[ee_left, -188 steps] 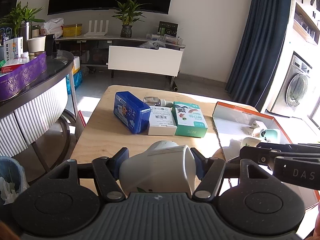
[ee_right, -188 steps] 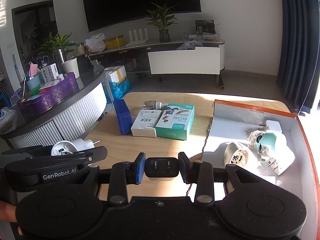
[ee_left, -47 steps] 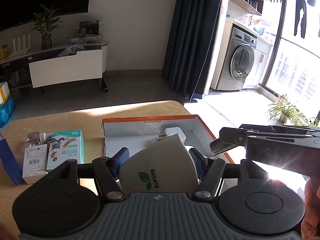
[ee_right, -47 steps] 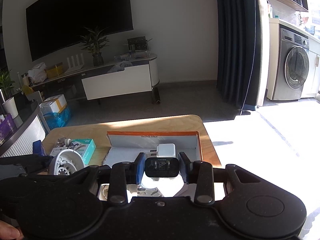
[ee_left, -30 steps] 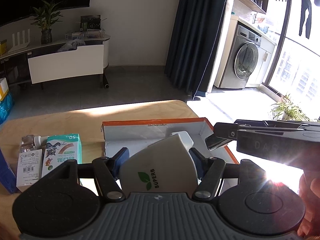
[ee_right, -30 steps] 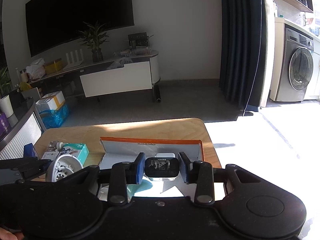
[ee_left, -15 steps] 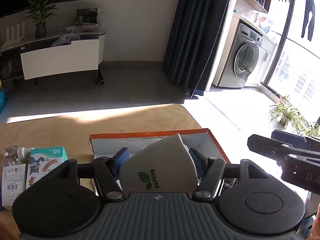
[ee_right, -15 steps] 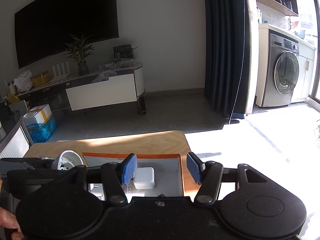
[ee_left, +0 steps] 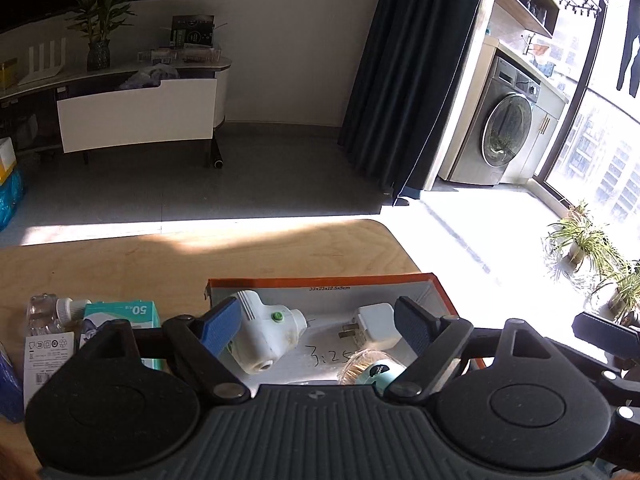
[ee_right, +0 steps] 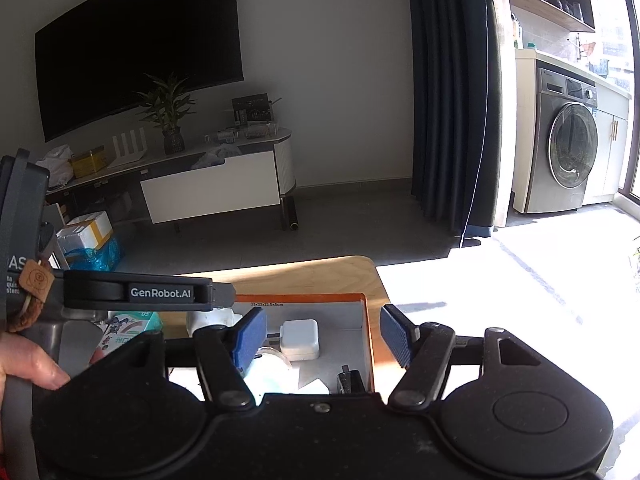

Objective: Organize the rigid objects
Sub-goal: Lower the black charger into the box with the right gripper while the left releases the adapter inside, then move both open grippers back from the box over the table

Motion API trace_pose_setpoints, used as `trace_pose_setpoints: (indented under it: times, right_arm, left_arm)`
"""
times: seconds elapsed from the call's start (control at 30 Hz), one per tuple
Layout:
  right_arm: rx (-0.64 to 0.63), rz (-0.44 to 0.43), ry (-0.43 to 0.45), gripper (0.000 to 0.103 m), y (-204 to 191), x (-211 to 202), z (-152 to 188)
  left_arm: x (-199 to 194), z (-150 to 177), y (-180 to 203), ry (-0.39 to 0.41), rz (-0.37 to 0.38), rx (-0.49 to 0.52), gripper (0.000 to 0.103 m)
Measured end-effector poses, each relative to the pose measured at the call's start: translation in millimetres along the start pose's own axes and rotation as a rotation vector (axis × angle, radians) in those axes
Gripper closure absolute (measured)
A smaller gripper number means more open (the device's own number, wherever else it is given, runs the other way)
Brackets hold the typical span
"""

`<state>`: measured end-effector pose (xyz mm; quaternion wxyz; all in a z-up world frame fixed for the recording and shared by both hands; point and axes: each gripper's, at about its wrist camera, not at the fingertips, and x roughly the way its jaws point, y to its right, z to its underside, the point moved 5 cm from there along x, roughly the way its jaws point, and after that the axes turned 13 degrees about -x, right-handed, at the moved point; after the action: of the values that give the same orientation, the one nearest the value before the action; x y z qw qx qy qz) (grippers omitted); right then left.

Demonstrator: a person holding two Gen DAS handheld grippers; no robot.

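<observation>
- Left gripper [ee_left: 318, 326]: fingers spread apart, holding nothing, poised over the orange-rimmed box [ee_left: 442, 294].
- Right gripper [ee_right: 322, 334]: fingers likewise apart and empty, above the same box.
- Inside the box: white plug-in device [ee_left: 266, 330] at its left end, white charger [ee_left: 376, 326] to its right.
- Left of the box, on the wooden surface [ee_left: 160, 256]: teal carton [ee_left: 120, 312].

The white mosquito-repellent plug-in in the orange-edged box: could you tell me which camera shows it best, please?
The left wrist view. There the white plug-in lies in the orange-edged box, mostly in view between the open left gripper fingers. In the right wrist view only a sliver shows, behind the left gripper's body and the right gripper.
</observation>
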<state>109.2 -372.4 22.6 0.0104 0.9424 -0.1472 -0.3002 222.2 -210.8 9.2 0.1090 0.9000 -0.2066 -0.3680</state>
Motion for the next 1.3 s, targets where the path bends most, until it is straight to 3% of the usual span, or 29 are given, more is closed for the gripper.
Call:
trace_pose_setpoints:
  times: [0.27, 0.53, 1.3]
  right_arm:
    - [-0.04, -0.053, -0.007, 0.024, -29.4, -3.1, 0.2]
    - [-0.083, -0.108, -0.015, 0.022, -64.5, -1.2, -3.1]
    - [-0.167, -0.21, -0.035, 0.018, -139.3, 6.2, -7.8]
  left_arm:
    - [-33.0, 7.6, -42.2, 0.004, -0.085, -0.097, 0.015]
    - [-57.2, 16.3, -62.0, 0.004, -0.157, -0.115, 0.013]
    - [-99.4, 31.7, -123.3, 0.049, -0.238, -0.181, 0.01]
